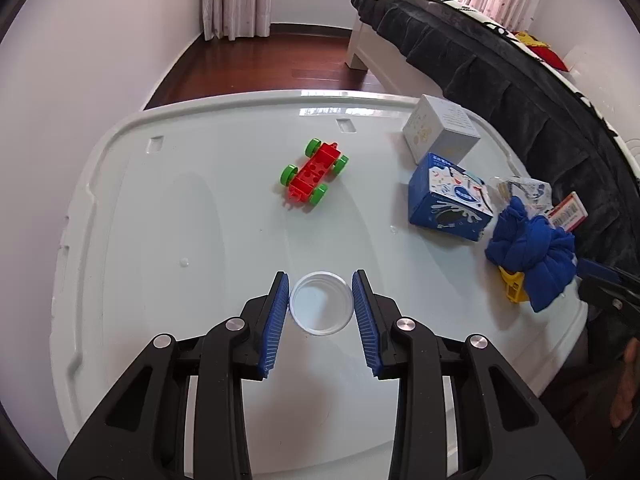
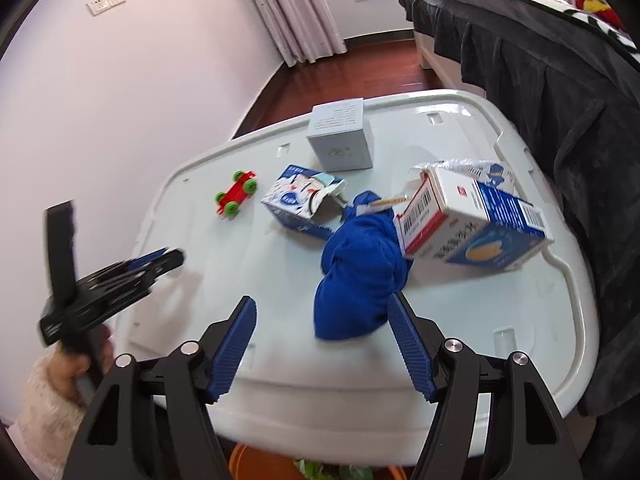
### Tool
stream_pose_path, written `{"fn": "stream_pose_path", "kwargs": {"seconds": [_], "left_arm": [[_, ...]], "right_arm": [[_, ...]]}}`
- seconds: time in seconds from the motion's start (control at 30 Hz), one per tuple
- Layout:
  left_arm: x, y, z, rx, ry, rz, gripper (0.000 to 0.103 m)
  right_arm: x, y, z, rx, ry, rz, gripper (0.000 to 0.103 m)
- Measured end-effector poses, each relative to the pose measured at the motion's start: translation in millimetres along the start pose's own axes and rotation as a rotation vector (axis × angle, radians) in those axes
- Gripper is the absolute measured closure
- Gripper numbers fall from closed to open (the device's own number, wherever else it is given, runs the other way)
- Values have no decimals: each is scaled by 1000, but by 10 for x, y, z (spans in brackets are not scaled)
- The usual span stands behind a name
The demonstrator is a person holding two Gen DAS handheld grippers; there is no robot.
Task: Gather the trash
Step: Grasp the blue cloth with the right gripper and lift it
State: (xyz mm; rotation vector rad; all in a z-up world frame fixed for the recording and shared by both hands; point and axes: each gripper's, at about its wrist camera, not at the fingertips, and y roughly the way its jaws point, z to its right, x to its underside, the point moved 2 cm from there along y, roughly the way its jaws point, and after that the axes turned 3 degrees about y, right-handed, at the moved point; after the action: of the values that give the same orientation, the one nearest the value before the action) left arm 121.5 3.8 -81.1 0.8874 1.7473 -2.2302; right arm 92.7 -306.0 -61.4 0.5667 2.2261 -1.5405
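Observation:
A clear plastic cup (image 1: 322,303) stands on the white plastic tabletop (image 1: 200,216). My left gripper (image 1: 320,286) is open, its blue pads on either side of the cup's rim without visible squeeze. My right gripper (image 2: 322,308) is open and empty, low over the near table edge, its right pad beside a bunched blue cloth (image 2: 362,272). A torn blue milk carton (image 2: 302,202) lies beyond the cloth, and a larger red, white and blue carton (image 2: 472,220) lies to its right. The left gripper (image 2: 120,276) shows blurred in the right wrist view.
A red toy car with green wheels (image 1: 314,170) sits mid-table, and a pale square box (image 1: 440,128) at the back right. A yellow piece (image 1: 514,286) pokes from under the cloth. A dark-skirted bed (image 2: 560,92) borders the right. An orange bin (image 2: 260,466) shows under the near edge.

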Motion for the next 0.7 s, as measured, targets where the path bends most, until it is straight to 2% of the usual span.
{"fn": "stream_pose_path", "kwargs": {"seconds": [0.2,0.47,0.5,0.57,0.7], "left_arm": [[-7,-52,-5,18,0,21,70],[14,-27,33,44,12,9,70],[14,-24,39,48,12,8,70],[17,-18,52,51,13,7,70],[27,-4,76,60,15,5,70]], "right_arm": [[-54,203,19,71,16,1,25],[-129,493,168,143,89,-9,25],[-136,535,194,141,105,-17,27],[-143,605,233,134,134,-27,42],[-158,656,181,112,116,-26,48]]}}
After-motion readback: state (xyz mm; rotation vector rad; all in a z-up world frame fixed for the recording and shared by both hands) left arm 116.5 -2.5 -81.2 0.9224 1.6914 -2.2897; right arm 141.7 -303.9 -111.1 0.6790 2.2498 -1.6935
